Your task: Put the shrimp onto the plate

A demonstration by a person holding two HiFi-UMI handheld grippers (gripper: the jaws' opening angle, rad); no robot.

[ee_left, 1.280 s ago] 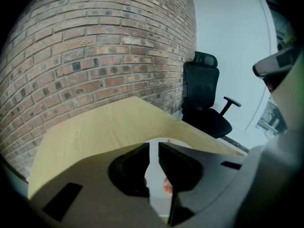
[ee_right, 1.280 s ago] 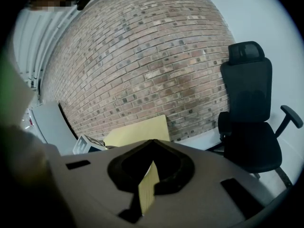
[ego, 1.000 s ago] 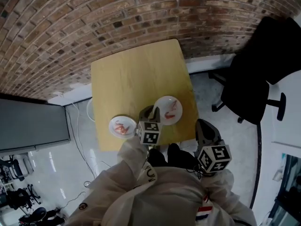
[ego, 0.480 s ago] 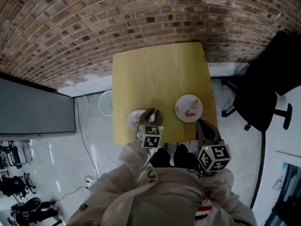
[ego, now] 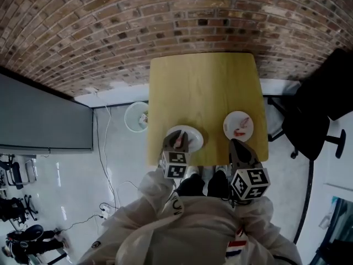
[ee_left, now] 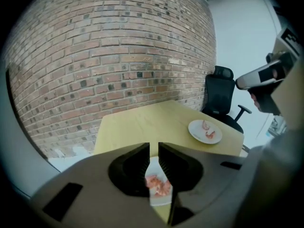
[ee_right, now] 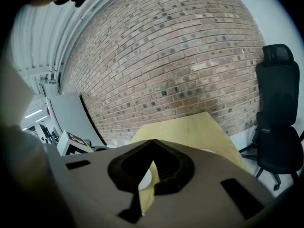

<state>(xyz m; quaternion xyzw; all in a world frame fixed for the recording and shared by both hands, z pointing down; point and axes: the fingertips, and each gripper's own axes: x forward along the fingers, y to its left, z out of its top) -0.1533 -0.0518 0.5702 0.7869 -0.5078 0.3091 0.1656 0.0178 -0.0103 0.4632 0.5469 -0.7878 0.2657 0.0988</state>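
Observation:
Two white plates sit near the front edge of the yellow table (ego: 204, 87). Pink shrimp (ego: 179, 141) lie on the left plate (ego: 193, 134); more shrimp (ego: 240, 130) lie on the right plate (ego: 239, 120). My left gripper (ego: 177, 139) hovers over the left plate, its jaws a narrow slit apart with nothing between them. Through that slit in the left gripper view (ee_left: 154, 148) I see the shrimp (ee_left: 159, 186) below. My right gripper (ego: 238, 147) hangs just in front of the right plate, its tips (ee_right: 152, 143) touching and holding nothing.
A brick wall stands behind the table. A black office chair (ego: 320, 109) is to the right. A white round bin (ego: 135, 116) stands on the floor at the table's left. A grey panel (ego: 38, 115) stands farther left.
Both grippers have shifted left along the table's front edge. The left one, earlier between the plates, now hangs over the left plate. The right one is now by the right plate.

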